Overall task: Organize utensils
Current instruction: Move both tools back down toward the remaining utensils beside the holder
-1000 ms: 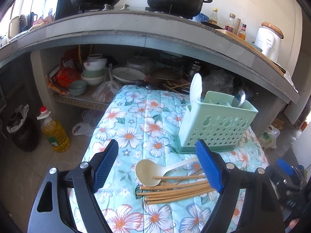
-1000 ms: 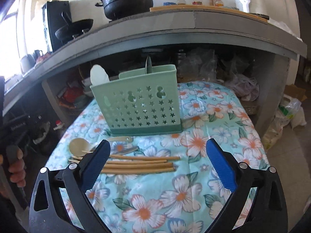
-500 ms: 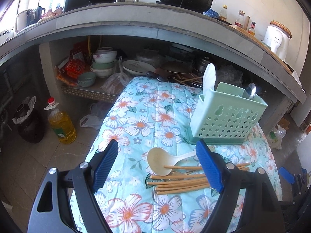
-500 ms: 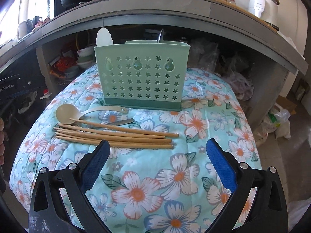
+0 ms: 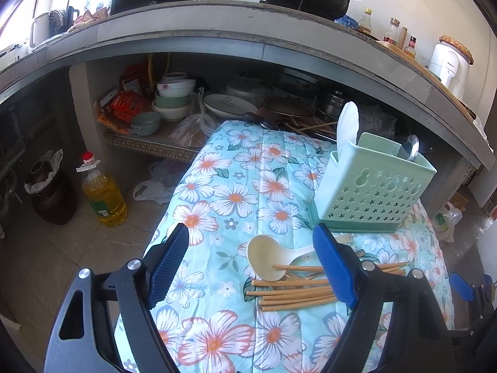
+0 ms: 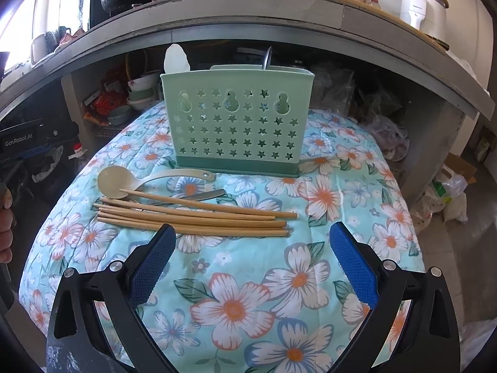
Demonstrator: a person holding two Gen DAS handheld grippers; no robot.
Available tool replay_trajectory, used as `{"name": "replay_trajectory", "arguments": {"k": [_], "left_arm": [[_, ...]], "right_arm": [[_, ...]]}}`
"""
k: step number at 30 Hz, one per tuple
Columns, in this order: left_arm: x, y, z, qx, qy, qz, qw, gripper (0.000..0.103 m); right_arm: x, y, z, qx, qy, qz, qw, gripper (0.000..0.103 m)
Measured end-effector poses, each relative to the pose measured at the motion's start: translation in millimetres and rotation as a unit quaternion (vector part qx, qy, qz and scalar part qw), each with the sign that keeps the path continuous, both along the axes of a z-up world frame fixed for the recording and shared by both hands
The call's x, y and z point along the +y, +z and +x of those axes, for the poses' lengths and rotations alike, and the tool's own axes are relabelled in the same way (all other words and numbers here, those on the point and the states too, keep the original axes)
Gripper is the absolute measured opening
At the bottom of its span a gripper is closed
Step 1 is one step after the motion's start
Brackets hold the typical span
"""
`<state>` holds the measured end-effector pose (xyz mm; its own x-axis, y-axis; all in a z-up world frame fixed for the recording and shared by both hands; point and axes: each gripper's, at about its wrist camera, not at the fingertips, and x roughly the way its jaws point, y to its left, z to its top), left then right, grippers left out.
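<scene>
A mint green utensil caddy (image 6: 236, 124) stands upright on the floral cloth, holding a white spatula (image 6: 176, 59) and a metal spoon (image 6: 267, 59); it also shows in the left wrist view (image 5: 372, 192). In front of it lie a cream ladle (image 6: 113, 183), several wooden chopsticks (image 6: 198, 216) and a metal utensil handle (image 6: 205, 195). My right gripper (image 6: 253, 258) is open and empty, just short of the chopsticks. My left gripper (image 5: 253, 264) is open and empty, with the ladle (image 5: 264, 261) and chopsticks (image 5: 295, 292) between its fingers in view.
The floral cloth table (image 6: 242, 304) sits before a concrete counter (image 5: 248, 37) with pots on top. Bowls (image 5: 174, 99) and plates fill the shelf beneath. An oil bottle (image 5: 102, 192) and a dark jar (image 5: 49, 192) stand on the floor at left.
Both grippers have moved closer over the table and tilted down; the caddy, ladle and chopsticks now sit larger and nearer in both views. Nothing on the table has moved.
</scene>
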<state>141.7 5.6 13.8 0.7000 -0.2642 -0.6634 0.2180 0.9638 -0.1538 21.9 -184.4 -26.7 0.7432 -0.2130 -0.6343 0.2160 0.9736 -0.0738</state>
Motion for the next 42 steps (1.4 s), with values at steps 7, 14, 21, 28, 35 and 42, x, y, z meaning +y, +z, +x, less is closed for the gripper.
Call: {"name": "replay_trajectory", "arguments": {"k": [7,14,21,28,35,42], "left_arm": [[-0.2,-0.9,0.3,0.001,0.0,0.001,1.0,0.08],[-0.5,-2.4,0.1,0.004,0.0,-0.001,1.0,0.08],[-3.1,-12.6,1.4,0.01,-0.015,-0.003,0.9998,0.08],[-8.2,-28.1,15.1,0.035,-0.033,-0.021,0.9986,0.066],[-11.0,-44.7,32.6,0.068,-0.039,-0.036,0.9962,0.048],[-3.7,-49.7,38.0,0.078,-0.036,-0.05,0.9951,0.042]], "right_arm": [[-6.1,1.6,-1.7,-0.006,-0.004,0.008,1.0,0.095],[-34.5,3.5,-7.4,-0.028,-0.022,0.03,0.999,0.095],[-57.4,4.9,-9.4,-0.038,-0.026,0.083,0.995,0.095],[-52.2,4.1,-4.8,-0.027,-0.002,0.103,0.994,0.094],[-43.0,1.9,1.5,-0.016,0.025,0.11,0.993,0.086],[-39.6,3.7,6.9,-0.017,0.05,0.121,0.991,0.074]]}}
